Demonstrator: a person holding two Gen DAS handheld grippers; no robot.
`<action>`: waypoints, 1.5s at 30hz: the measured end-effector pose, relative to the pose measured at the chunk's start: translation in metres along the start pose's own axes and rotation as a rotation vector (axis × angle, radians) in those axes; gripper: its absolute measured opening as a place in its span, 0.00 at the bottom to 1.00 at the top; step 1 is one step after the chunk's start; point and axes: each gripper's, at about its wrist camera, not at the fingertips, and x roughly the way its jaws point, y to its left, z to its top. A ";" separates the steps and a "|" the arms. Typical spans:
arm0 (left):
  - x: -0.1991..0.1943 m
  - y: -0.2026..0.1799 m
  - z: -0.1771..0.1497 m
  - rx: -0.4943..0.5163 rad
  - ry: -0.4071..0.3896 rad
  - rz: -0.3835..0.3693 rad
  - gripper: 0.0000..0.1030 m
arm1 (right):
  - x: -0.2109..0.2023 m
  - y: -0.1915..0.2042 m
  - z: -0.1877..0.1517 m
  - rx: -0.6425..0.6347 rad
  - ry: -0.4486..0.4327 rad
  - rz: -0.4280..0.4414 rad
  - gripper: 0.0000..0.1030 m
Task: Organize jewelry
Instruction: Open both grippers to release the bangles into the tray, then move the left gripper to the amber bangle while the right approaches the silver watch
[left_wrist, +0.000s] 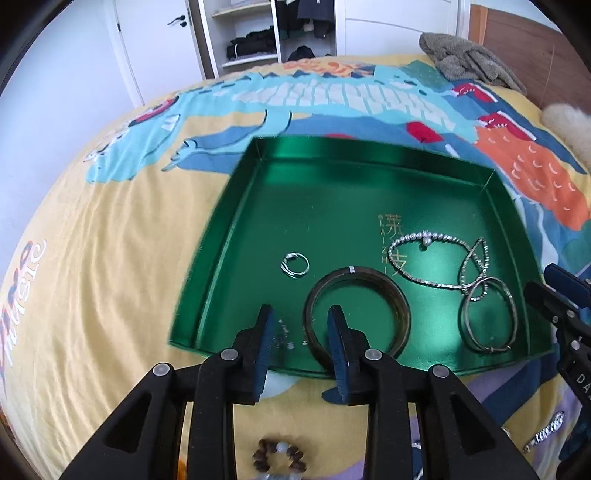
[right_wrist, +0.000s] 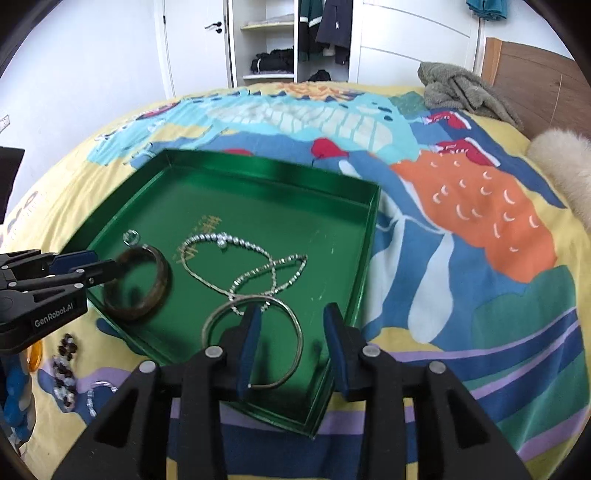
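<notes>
In the shallow green metallic tray (left_wrist: 236, 206) on the bed, a dark wide bangle (left_wrist: 400, 306) is lying under the left tool (left_wrist: 303, 345), its fingers apart straddling the rim; the thin silver bangle (right_wrist: 295, 325) is sitting by the right tool (right_wrist: 291, 349), also parted. Retracting carelessly risks snagging either bangle and dragging it out.
</notes>
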 end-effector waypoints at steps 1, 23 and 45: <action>-0.009 0.002 0.001 0.002 -0.014 0.003 0.29 | -0.008 0.000 0.002 0.000 -0.013 0.000 0.33; -0.245 0.095 -0.113 -0.056 -0.268 0.061 0.47 | -0.281 0.019 -0.063 -0.019 -0.325 0.036 0.33; -0.257 0.096 -0.176 -0.087 -0.258 0.039 0.52 | -0.304 -0.020 -0.132 0.099 -0.305 0.036 0.33</action>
